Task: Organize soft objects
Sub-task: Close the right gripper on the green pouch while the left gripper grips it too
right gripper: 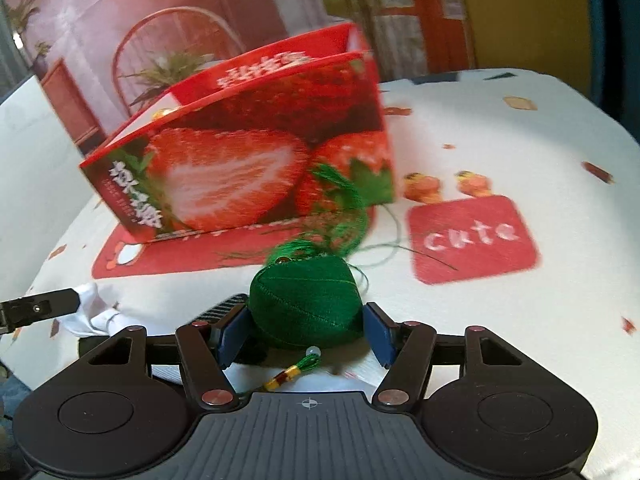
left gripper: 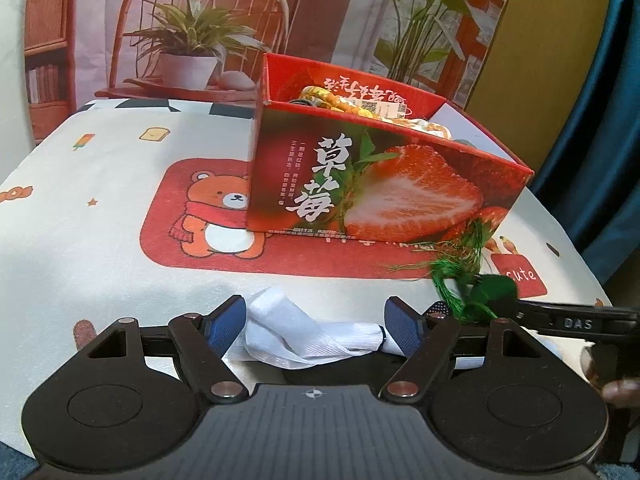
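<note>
— What did your right gripper [right gripper: 306, 330] have?

— A green pouch [right gripper: 306, 304], round and stitched. My blue fingers [right gripper: 232, 334] pressed it from both sides, so I was clamped on it. Its green tassel [right gripper: 340, 216] trailed forward toward the strawberry box [right gripper: 248, 156], and a short beaded cord [right gripper: 294, 370] hung from the pouch's near side.

— And the left gripper [left gripper: 314, 322]?

— Its fingers [left gripper: 226, 320] stood wide apart. A crumpled white cloth [left gripper: 304, 334] lay on the table between them; whether either finger touched it, I couldn't tell.

— Where was the box?

— Upright on the printed tablecloth [left gripper: 100, 184], over the red patch with the bear [left gripper: 224, 216], just behind the cloth and pouch. It was open on top, and I could see yellow and orange things [left gripper: 340, 104] already inside, too jumbled to name.

— Were your two grippers close?

— Side by side. From the left camera the pouch [left gripper: 492, 286] and tassel [left gripper: 456, 276] showed at the right, just past my left gripper's right finger.
</note>
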A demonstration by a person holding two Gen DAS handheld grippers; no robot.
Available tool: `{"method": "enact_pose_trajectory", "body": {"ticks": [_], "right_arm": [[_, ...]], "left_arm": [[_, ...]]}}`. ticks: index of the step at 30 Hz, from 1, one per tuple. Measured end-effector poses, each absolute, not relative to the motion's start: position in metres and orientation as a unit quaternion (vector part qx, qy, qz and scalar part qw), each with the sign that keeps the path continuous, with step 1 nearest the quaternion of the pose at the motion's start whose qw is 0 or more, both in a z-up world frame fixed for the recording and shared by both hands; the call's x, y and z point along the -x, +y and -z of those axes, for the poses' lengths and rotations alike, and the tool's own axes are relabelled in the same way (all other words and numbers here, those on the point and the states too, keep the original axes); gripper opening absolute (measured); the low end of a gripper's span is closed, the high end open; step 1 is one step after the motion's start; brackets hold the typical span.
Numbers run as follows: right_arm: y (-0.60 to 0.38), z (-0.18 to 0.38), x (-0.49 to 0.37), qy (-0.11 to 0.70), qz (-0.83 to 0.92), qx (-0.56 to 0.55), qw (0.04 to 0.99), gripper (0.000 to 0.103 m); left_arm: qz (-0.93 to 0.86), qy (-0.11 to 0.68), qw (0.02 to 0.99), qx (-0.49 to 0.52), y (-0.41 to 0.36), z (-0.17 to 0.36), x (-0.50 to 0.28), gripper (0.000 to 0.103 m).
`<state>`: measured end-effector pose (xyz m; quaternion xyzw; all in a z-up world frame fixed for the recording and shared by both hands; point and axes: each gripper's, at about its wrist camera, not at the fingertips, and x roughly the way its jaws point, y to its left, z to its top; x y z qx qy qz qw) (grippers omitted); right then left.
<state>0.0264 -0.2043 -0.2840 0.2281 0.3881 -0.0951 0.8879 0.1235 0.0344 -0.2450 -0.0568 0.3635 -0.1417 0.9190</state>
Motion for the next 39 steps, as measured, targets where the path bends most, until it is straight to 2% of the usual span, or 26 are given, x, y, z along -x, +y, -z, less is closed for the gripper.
{"method": "enact_pose_trajectory", "body": {"ticks": [10, 17, 27, 39], "right_arm": [[-0.173, 0.289, -0.084, 0.392, 0.019, -0.149, 0.907, 0.058], [-0.173, 0.291, -0.081, 0.382, 0.006, -0.148, 0.912, 0.060], [-0.169, 0.292, -0.074, 0.369, 0.004, -0.112, 0.923, 0.060], [-0.166, 0.295, -0.073, 0.365, -0.002, -0.099, 0.926, 0.059]], "left_arm": [[0.124, 0.368, 0.919, 0.067, 0.042, 0.244, -0.133, 0.076], [0.157, 0.369, 0.914, 0.067, 0.028, 0.235, -0.155, 0.067], [0.248, 0.402, 0.878, 0.082, -0.029, 0.240, -0.190, 0.067], [0.285, 0.444, 0.844, 0.096, -0.057, 0.270, -0.210, 0.067]]}}
